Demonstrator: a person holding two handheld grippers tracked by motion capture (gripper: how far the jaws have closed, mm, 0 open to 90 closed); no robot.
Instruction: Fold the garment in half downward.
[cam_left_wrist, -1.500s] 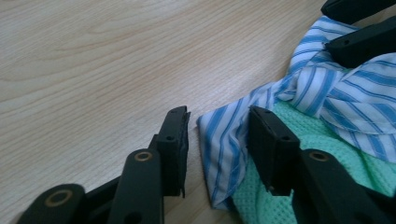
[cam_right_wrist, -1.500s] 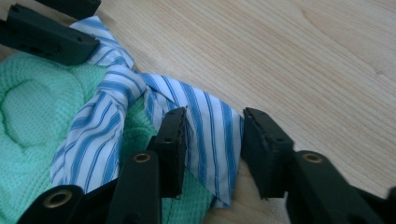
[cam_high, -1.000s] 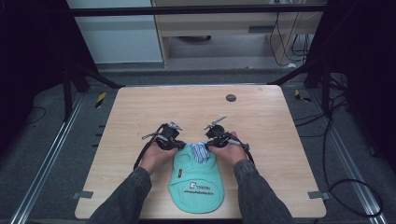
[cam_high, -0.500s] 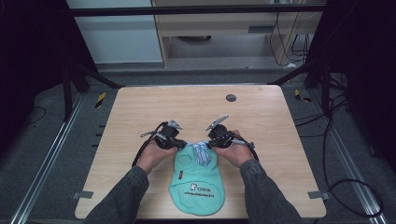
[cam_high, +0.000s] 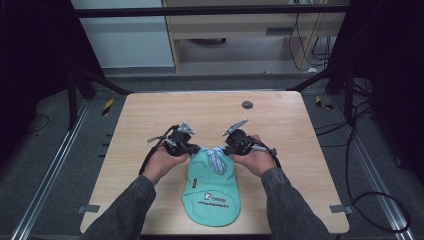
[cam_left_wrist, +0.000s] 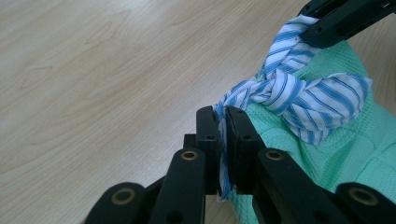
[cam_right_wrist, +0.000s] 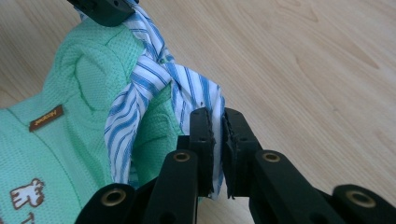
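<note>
Two hands (cam_high: 165, 159) level, jaws pinching the striped tie (cam_left_wrist: 289, 93).

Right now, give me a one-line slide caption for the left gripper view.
Left gripper clamps one end of the knotted blue-striped strap on a green mesh garment over the wooden table.

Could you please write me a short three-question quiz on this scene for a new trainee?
1. True or false: the left tongs are shut on an end of the striped tie.
2. What do the right tongs grip? A) the green fabric B) the striped tie C) nothing
3. Fill in: the striped tie is knotted at the far end of the ____ green garment, which lies on the wooden table.

Key
1. True; the jaws pinch the fabric.
2. B; striped cloth runs between the jaws.
3. Mint, a mesh fabric with a small brown label.
</note>
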